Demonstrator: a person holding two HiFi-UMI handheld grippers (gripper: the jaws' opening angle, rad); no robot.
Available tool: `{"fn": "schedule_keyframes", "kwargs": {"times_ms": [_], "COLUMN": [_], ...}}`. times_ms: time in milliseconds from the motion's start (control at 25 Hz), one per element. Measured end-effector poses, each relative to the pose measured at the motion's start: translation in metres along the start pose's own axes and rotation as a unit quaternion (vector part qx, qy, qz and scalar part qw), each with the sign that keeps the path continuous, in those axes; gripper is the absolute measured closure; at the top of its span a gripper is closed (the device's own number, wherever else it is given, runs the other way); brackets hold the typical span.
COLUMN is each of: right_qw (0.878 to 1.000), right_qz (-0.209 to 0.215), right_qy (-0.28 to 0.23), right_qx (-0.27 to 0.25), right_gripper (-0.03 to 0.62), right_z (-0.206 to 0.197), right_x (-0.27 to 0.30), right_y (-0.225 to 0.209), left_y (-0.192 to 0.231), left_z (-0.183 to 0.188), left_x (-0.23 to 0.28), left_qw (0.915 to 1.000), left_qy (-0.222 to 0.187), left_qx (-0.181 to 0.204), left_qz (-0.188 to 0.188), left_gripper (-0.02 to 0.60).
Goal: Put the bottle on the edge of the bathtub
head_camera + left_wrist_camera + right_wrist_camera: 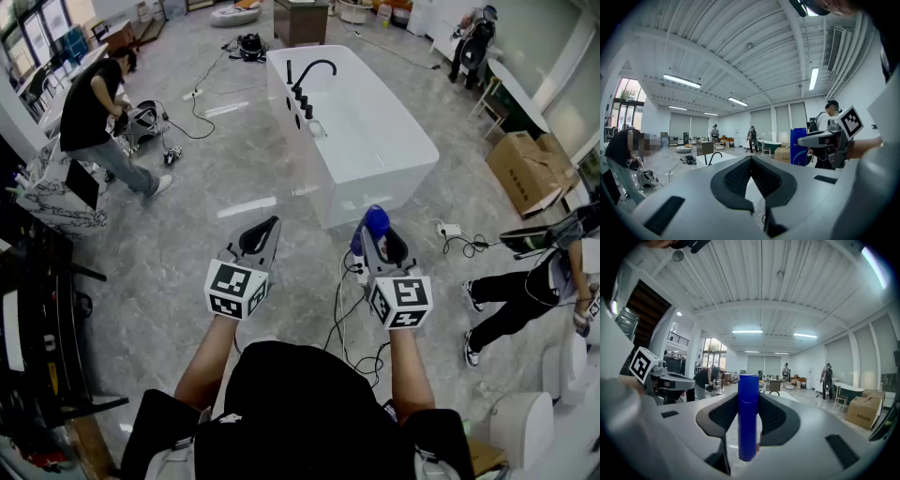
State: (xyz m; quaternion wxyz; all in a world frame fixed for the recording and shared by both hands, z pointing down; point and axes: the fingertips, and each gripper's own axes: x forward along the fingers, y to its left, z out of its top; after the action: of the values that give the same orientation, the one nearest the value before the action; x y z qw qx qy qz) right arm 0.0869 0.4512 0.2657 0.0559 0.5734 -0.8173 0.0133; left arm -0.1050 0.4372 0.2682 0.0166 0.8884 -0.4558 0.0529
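Observation:
A tall blue bottle (pixel 373 223) (pixel 748 416) stands upright between the jaws of my right gripper (pixel 377 236) (pixel 749 398), which is shut on it. The same bottle (pixel 798 146) shows from the side in the left gripper view. The white bathtub (pixel 281 89) with a black curved faucet (pixel 309 80) stands on the grey floor ahead, a few steps beyond both grippers. My left gripper (pixel 265 228) (pixel 751 161) is held level beside the right one, its jaws together with nothing between them.
A person (pixel 98 117) bends over gear at the left. Another person (pixel 525 291) sits on the floor at the right. Cables and a power strip (pixel 450 230) lie between me and the tub. Cardboard boxes (pixel 525 169) stand at the right, and a black rack (pixel 42 319) at the left.

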Motion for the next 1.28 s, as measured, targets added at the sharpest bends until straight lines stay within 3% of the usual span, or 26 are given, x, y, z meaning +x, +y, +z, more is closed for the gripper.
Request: {"fn": "schedule_keyframes", "kwargs": {"times_ms": [840,1280], "right_qw": [1.000,1.000], "right_qz": [0.010,0.015], "right_qy": [0.002,0.006], "right_qx": [0.018,0.026], "right_gripper": [0.448,0.448], "right_z": [-0.021,-0.032], "right_x": [-0.014,0.028], "right_y": [-0.027,-0.046], "left_y": [-0.033,-0.006], "left_z": [-0.011,-0.025], "left_x": [0.017,0.058], "left_qw": [0.9999,0.9997], "left_qy": [0.009,0.014], "left_qx": [-0.007,-0.015], "left_qz": [-0.001,0.013], "left_gripper": [0.568,0.568]}}
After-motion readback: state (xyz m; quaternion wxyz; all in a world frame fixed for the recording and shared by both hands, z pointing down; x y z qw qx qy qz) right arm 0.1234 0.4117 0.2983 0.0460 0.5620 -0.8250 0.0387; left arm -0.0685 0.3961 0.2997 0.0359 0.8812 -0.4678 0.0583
